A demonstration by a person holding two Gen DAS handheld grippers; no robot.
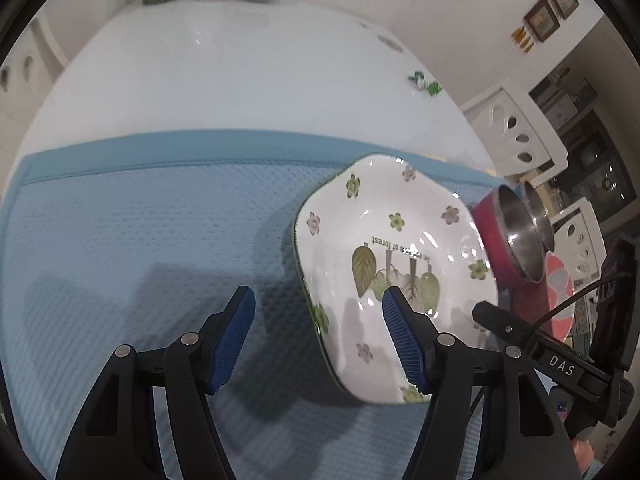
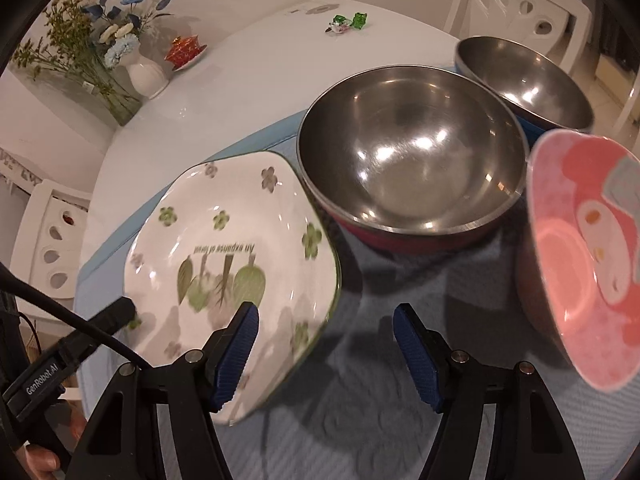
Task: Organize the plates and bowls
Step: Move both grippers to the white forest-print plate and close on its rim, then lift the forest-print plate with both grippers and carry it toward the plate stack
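Observation:
A white square plate [image 1: 400, 240] with green leaves and flowers lies on the blue mat [image 1: 120, 240]. My left gripper [image 1: 319, 300] hangs open over the plate's left rim, its right finger above the plate and nothing pressed. Over the same plate's [image 2: 224, 248] right rim my right gripper [image 2: 326, 316] is open, its left finger above the plate. Behind stand a steel bowl with a red outside [image 2: 412, 152] and a steel bowl with a blue outside [image 2: 528, 80]. A pink cartoon plate [image 2: 580, 256] sits at the right and looks tilted.
The mat lies on a glossy white table [image 1: 220, 72]. At the far end stand a white vase of flowers [image 2: 146, 74] and a red lidded dish [image 2: 186, 50]. Green wrapped sweets [image 2: 348, 22] lie near the far edge. White chairs [image 2: 516, 8] surround the table.

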